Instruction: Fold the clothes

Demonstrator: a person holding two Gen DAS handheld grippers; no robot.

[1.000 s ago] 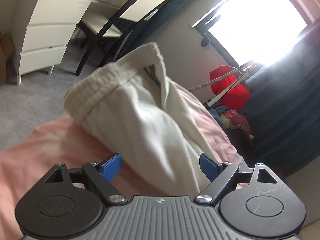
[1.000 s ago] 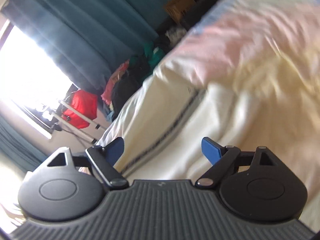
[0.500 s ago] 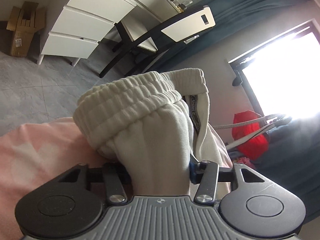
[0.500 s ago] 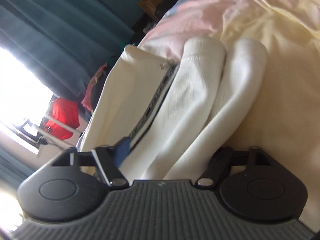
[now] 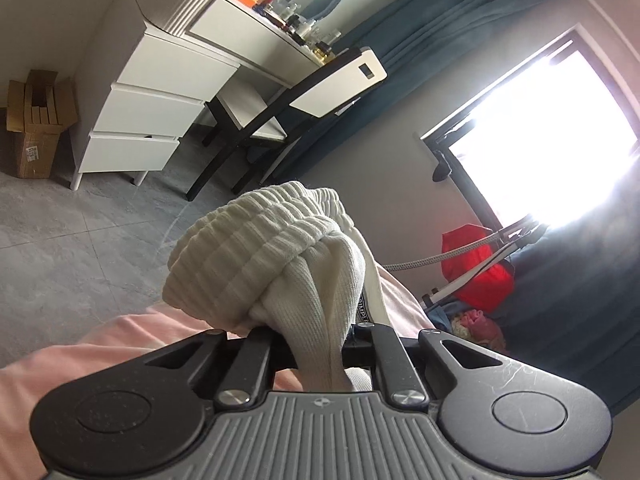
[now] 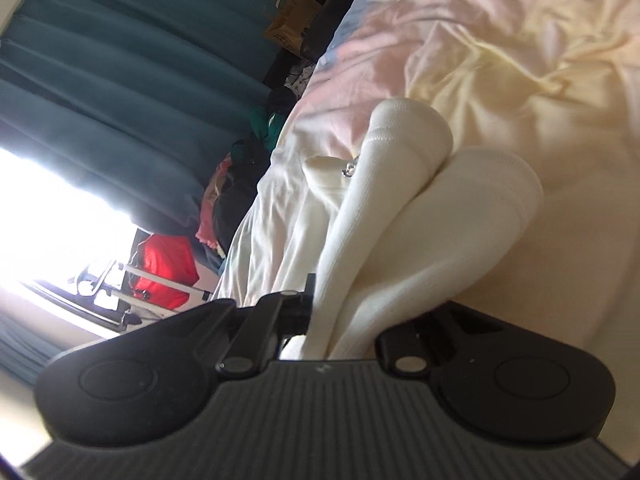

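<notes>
A cream-white ribbed garment (image 5: pixel 280 264) lies on the pink and yellow bedsheet (image 6: pixel 520 60). In the left wrist view its elastic band is bunched up and raised above the pink sheet (image 5: pixel 120 340). My left gripper (image 5: pixel 316 344) has its jaws closing tight, with the fabric pinched between them. In the right wrist view two rolled white ribbed ends (image 6: pixel 420 208) of the garment run into my right gripper (image 6: pixel 344 332). Its jaws are closing too and squeeze that cloth. The pads of both grippers are hidden by fabric.
Beyond the bed's edge stand a white drawer unit (image 5: pixel 152 100), a black and white chair (image 5: pixel 304 92) and a cardboard box (image 5: pixel 36 124) on grey floor. A red bag (image 5: pixel 476 272), piled clothes (image 6: pixel 240 184) and teal curtains (image 6: pixel 120 80) sit by the bright window.
Both grippers went from wide open to closed on the white garment. The left one has lifted its bunched band off the sheet. The right one moved in onto the rolled ends.
</notes>
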